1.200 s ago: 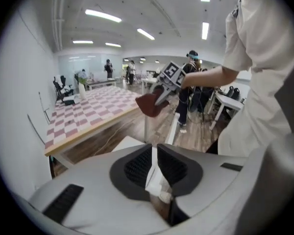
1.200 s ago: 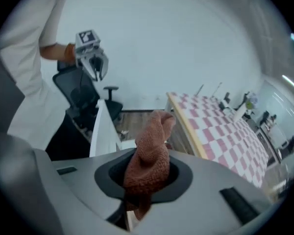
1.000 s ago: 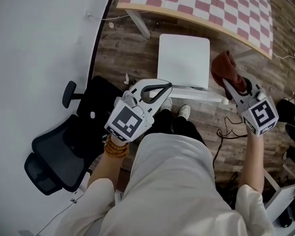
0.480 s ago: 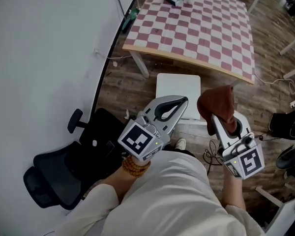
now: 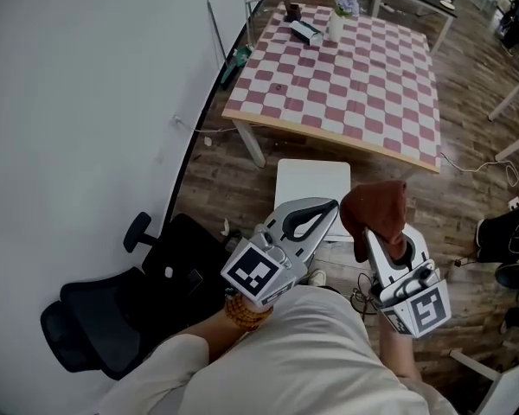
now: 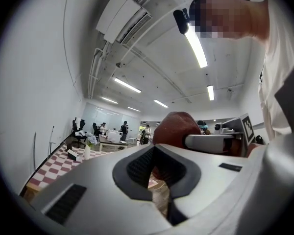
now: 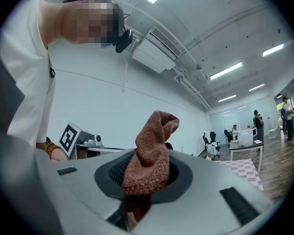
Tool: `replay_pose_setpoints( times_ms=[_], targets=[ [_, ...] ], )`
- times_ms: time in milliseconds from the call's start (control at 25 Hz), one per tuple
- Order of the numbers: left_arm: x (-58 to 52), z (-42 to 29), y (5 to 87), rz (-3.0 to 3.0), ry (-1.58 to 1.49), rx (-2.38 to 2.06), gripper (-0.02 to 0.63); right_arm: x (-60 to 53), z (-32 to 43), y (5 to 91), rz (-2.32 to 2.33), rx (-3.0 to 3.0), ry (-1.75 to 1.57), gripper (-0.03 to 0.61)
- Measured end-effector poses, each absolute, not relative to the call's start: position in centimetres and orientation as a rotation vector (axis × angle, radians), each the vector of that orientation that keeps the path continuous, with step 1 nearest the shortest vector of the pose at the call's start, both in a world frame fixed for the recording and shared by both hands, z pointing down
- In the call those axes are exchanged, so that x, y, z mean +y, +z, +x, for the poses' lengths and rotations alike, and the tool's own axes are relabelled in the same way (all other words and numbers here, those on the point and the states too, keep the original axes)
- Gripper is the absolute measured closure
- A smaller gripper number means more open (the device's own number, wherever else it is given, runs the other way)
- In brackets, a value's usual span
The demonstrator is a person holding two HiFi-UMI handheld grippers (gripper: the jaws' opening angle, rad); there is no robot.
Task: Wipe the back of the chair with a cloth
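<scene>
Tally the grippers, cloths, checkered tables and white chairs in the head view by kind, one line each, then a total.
grippers: 2, the left gripper and the right gripper
cloth: 1
checkered table: 1
white chair: 1
total: 5

The cloth is reddish-brown with a nubby terry weave, bunched into a thick, crumpled wad. It is off the ground, pinched at its lower end between the jaws of the right gripper. From there it stands upright, its free end folded over into a rounded hump. Close up, the cloth fills the hollow between the jaws of the right gripper, clear of the chair.

The chair is white, with a plain square seat seen from above. It stands on the wooden floor just beside the near edge of the checked table. The cloth hides its nearer right corner.
</scene>
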State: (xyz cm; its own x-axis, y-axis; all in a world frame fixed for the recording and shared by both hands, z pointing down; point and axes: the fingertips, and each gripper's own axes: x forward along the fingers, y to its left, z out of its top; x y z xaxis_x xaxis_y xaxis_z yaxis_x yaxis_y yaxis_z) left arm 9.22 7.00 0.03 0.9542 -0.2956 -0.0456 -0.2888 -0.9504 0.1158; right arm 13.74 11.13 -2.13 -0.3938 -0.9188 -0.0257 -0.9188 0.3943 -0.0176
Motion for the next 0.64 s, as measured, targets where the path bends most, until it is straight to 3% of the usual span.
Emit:
replay_pose_setpoints(
  times_ms=[640],
  targets=[
    [8.8, 9.3, 1.2, 2.977, -0.067, -0.499, 0.594, 13.0, 13.8, -0.8, -1.725, 2.608, 0.022, 0.497]
  ],
)
